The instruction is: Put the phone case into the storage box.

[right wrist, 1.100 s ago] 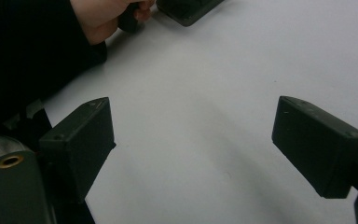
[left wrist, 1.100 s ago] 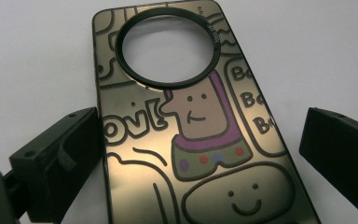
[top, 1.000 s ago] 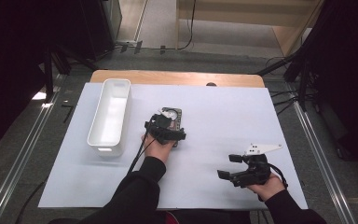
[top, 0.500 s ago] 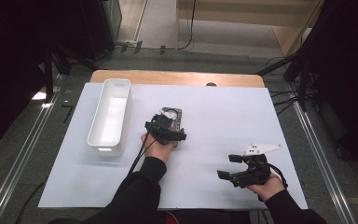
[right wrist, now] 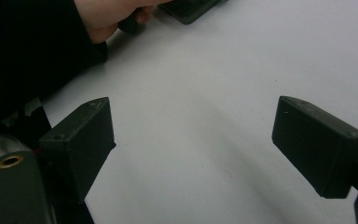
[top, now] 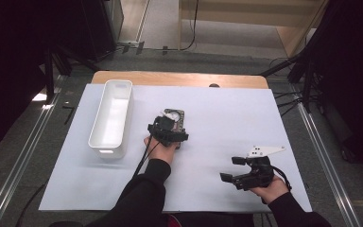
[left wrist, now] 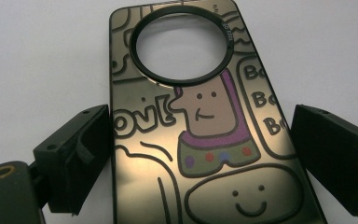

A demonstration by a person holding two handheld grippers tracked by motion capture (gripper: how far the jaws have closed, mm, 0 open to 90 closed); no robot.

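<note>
Change since the earlier frames: very little; the left hand-held gripper (top: 169, 124) remains over the phone case (top: 175, 121) at the centre of the high view, and the right hand-held gripper (top: 234, 169) remains in the lower right of that frame. Phone case: flat on the white sheet (top: 227, 118) that covers the counter, just left of centre in the high view, long axis running up the frame. In the left gripper view the phone case (left wrist: 200, 135) runs from bottom centre to the top edge; surface glossy, olive-gold, printed with cartoon figures, a smiling face and lettering; a black ring (left wrist: 182, 44) borders the round camera opening in the upper middle. Left hand-held gripper (left wrist: 199, 149): jaws spread, one to each long side of the case, the left jaw close against its edge, the right jaw just clear of the other edge; not clamped. Right hand-held gripper (right wrist: 193, 140): jaws wide apart over bare sheet, holding nothing; well apart from the case. White bin (top: 112, 117): oblong, left of centre in the high view, standing on the sheet, near the left hand (top: 159, 150). Counter edge (top: 179, 78): wooden strip visible above the sheet, upper middle of the frame.
</note>
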